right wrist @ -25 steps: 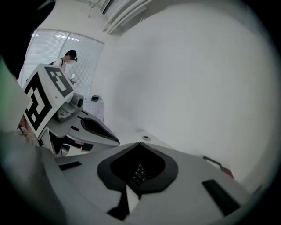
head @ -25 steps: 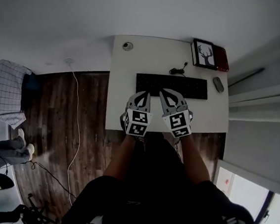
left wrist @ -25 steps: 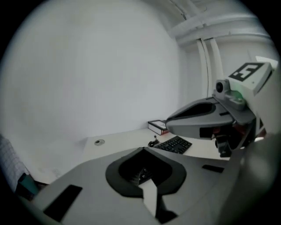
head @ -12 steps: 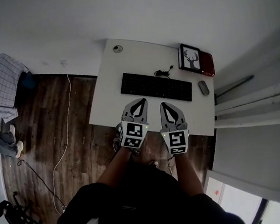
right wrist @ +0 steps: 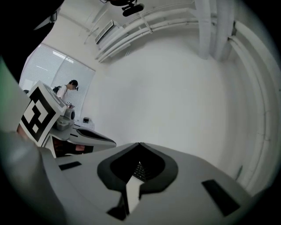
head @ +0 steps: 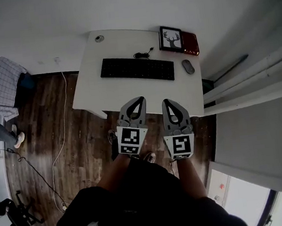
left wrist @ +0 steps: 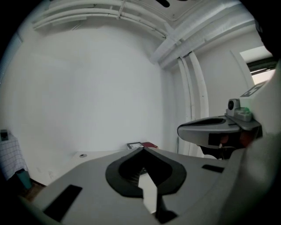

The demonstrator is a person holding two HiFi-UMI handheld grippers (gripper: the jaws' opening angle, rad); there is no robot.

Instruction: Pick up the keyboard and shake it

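A long black keyboard (head: 137, 69) lies flat on the white desk (head: 128, 91), its cable (head: 143, 53) coiled behind it. Both grippers hang in the air near the desk's front edge, well short of the keyboard. My left gripper (head: 140, 99) is shut and empty, its tip over the desk's front edge. My right gripper (head: 166, 102) is shut and empty beside it. In the left gripper view the shut gripper (left wrist: 142, 149) hides most of the desk. In the right gripper view a strip of keyboard (right wrist: 140, 170) shows through the window behind the tip of the shut gripper (right wrist: 139, 143).
A framed deer picture (head: 170, 38) and a red box (head: 189, 42) stand at the desk's back right, a grey mouse (head: 188, 66) right of the keyboard, a small round object (head: 99, 38) at the back left. White pipes (head: 248, 81) run along the right; dark wooden floor (head: 47, 130) lies left.
Both grippers have drawn back from above the keyboard to the desk's front edge and risen. The desk has shifted up and left in the head view. The jaws stayed shut.
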